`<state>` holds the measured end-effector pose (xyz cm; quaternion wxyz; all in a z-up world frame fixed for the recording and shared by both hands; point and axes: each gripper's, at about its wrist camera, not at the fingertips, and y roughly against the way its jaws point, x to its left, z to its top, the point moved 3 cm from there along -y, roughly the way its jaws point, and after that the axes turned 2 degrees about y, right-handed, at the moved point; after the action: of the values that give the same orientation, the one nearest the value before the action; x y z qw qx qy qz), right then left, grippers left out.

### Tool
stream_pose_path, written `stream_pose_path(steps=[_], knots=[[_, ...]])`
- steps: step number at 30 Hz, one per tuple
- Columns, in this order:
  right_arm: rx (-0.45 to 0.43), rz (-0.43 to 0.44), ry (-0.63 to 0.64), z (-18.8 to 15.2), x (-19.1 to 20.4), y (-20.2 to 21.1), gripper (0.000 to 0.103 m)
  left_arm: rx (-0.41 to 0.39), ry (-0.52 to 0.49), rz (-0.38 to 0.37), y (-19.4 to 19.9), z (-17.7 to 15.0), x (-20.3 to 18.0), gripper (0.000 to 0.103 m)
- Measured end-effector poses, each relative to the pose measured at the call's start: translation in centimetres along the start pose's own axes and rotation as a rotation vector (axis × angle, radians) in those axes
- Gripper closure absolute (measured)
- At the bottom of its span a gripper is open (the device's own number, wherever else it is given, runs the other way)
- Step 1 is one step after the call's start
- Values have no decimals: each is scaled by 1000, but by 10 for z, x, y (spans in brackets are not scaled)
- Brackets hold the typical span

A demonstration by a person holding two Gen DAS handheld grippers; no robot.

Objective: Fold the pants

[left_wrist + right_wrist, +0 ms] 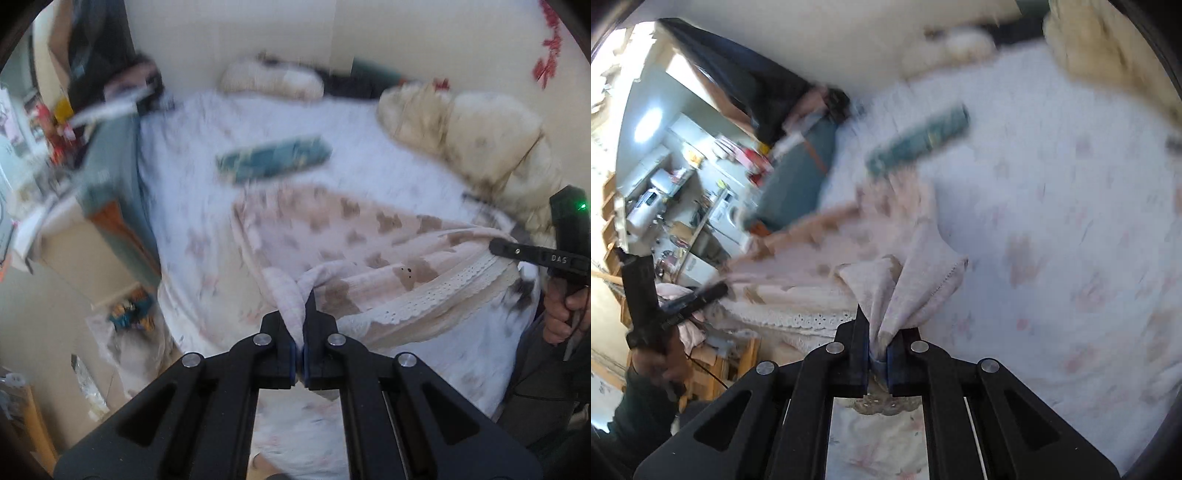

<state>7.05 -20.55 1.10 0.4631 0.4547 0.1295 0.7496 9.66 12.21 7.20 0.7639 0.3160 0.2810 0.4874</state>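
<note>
Left tool (pixel 300 332), right tool (pixel 881 350), both pinching pants (pixel 369 236)

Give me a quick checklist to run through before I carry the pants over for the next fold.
1. Left gripper grip: jaws shut on a bunched fold of the pants. Ok.
2. Right gripper grip: jaws shut on gathered pants fabric. Ok.
3. Lace-trimmed edge between the grippers: runs without visible twists. Ok.
4. Landing area on the bedsheet: a folded teal item lies just beyond the pants. Not ok if the fold goes that way.
5. Pant legs lying flat: both views are motion-blurred. Cannot tell.
6. Cream bedding pile clear of the pants: looks apart, but blurred. Cannot tell.
</note>
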Motion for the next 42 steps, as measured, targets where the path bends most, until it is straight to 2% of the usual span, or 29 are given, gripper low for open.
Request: stream_pose_path(steps=[2, 3, 6, 8, 10, 16, 18, 22, 26, 28, 30, 34, 36, 38, 42], knots=[[-53, -28, 79, 17, 19, 44, 97, -73, 22, -36, 31, 7, -24, 102], [-82, -16, 93, 27, 28, 75, 97, -107, 56, -63, 48, 11, -33, 102], [-115, -10, 73, 45, 40, 130, 97, -188, 143, -127, 95, 24, -52, 102], [-138, -12, 20, 61, 41, 164, 97, -208, 183, -177, 119, 34, -59, 102], [-128, 8, -9, 70, 39, 182, 97, -206, 182, -170, 128, 43, -67, 102], [-136, -5, 12, 119, 45, 178, 97, -279, 127, 4, 121, 81, -84, 102], [-135, -47, 22, 141, 45, 161, 97, -264, 137, 46, 106, 105, -81, 102], [-151, -137, 49, 194, 49, 134, 97, -322, 117, 144, 86, 162, -71, 102], [-223, -151, 131, 223, 69, 137, 97, -392, 137, 144, 95, 184, -63, 102], [-241, -122, 142, 223, 74, 144, 97, -405, 146, 121, 100, 175, -60, 102], [-233, -116, 159, 214, 75, 147, 97, -386, 137, 115, 96, 156, -60, 102], [-177, -97, 118, 172, 52, 136, 97, -337, 194, 102, 66, 86, -64, 102], [-143, -85, 76, 135, 32, 123, 97, -251, 256, 108, 35, 38, -64, 102], [-77, -105, 33, 91, 5, 102, 97, -129, 313, 92, -1, -12, -61, 102], [149, -183, -94, -15, -70, 48, 97, 167, 363, 72, -71, -112, -68, 102]])
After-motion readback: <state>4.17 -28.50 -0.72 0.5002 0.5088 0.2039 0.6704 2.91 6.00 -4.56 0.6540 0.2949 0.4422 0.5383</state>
